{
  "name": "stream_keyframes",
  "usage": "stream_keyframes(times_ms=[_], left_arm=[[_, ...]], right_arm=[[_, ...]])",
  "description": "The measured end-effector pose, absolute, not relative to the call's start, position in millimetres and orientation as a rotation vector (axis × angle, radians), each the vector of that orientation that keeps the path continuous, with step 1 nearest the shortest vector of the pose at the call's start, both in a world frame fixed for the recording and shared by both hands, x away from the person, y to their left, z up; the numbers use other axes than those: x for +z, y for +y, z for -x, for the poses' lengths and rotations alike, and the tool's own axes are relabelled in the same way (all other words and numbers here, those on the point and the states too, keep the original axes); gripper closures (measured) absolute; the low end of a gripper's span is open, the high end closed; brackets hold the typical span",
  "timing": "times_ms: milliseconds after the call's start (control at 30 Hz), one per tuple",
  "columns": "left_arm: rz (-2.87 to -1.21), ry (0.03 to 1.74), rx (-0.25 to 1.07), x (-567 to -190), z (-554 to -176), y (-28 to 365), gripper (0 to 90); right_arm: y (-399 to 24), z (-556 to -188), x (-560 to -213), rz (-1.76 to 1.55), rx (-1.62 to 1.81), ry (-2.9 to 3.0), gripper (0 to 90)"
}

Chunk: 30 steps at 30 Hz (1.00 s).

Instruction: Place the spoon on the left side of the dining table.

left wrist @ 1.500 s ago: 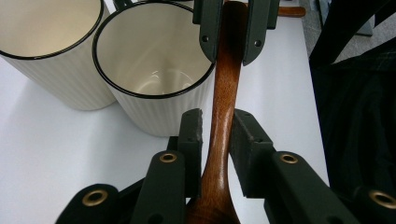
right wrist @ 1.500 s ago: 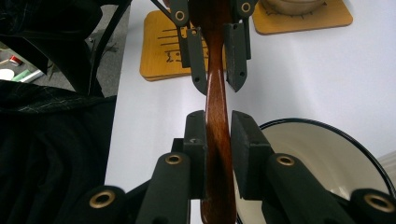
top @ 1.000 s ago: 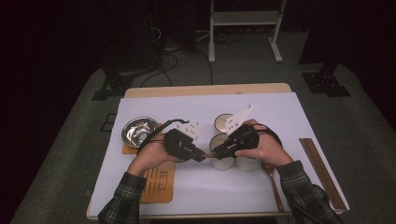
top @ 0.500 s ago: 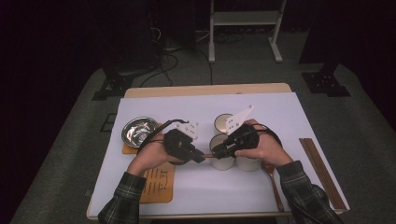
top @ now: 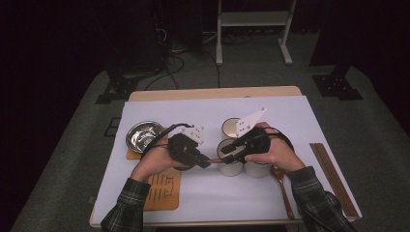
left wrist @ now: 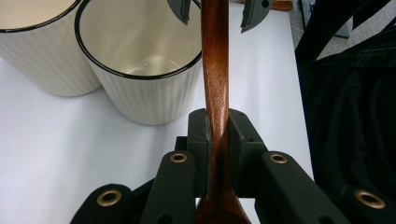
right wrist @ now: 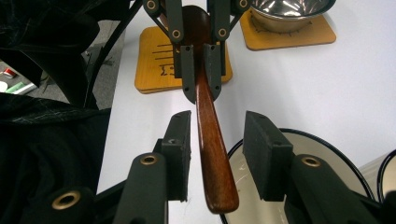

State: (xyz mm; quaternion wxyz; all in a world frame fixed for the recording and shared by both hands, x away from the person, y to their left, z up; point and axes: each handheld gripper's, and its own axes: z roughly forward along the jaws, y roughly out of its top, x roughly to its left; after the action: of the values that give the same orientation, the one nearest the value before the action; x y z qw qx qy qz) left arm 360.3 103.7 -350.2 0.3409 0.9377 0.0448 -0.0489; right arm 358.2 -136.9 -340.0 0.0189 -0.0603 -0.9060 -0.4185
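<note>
Left gripper (left wrist: pixel 217 135) pinches a dark wooden spoon (left wrist: pixel 215 84) by its handle, close to the bowl end, the two black jaws pressed flat against the wood on either side. In the right gripper view that same grip shows farther off, the left gripper (right wrist: pixel 198 79) clamped on the spoon (right wrist: pixel 210 140) just below its bowl, with the handle running back toward the camera. Right gripper (right wrist: pixel 217 154) stands spread around the handle's free end: its jaws have just been opening, the handle lies between them and there is a clear gap on each side, so the pads do not press on it.

From the high view the spoon (top: pixel 214 159) hangs level above the white table cover (top: pixel 300 125), bridging the short space between the left gripper (top: pixel 205 163) and the right gripper (top: pixel 227 157), both held in the person's hands.

Right under and beside the handle stands a cream ribbed cup with a dark rim (left wrist: pixel 144 70), its rim just beside the wood; a second cup (left wrist: pixel 37 46) touches it, and the high view shows a third one (top: pixel 231 126) behind them. These cups crowd the space below the right gripper.

Farther left lie a wooden coaster with dark markings (right wrist: pixel 159 56) and a steel bowl (top: pixel 143 135) resting on another coaster (right wrist: pixel 299 35). To the right on the cover lie another wooden spoon (top: pixel 283 191) and, near the edge, a pair of chopsticks (top: pixel 333 179), well apart from the grippers.
</note>
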Motion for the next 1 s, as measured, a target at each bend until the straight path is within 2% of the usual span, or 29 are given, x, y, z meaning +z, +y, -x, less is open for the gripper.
stream_keyframes(times_ms=[400, 1000], left_arm=[[-2.439, 0.141, -0.136, -353, -363, 108, 80.5], [-2.439, 0.145, -0.123, -351, -364, 114, 80.5]], right_arm=[[-145, -360, -338, 0.233, -1.332, -2.822, 52.7], [-169, -364, -336, 0.34, -1.362, -2.848, 50.7]])
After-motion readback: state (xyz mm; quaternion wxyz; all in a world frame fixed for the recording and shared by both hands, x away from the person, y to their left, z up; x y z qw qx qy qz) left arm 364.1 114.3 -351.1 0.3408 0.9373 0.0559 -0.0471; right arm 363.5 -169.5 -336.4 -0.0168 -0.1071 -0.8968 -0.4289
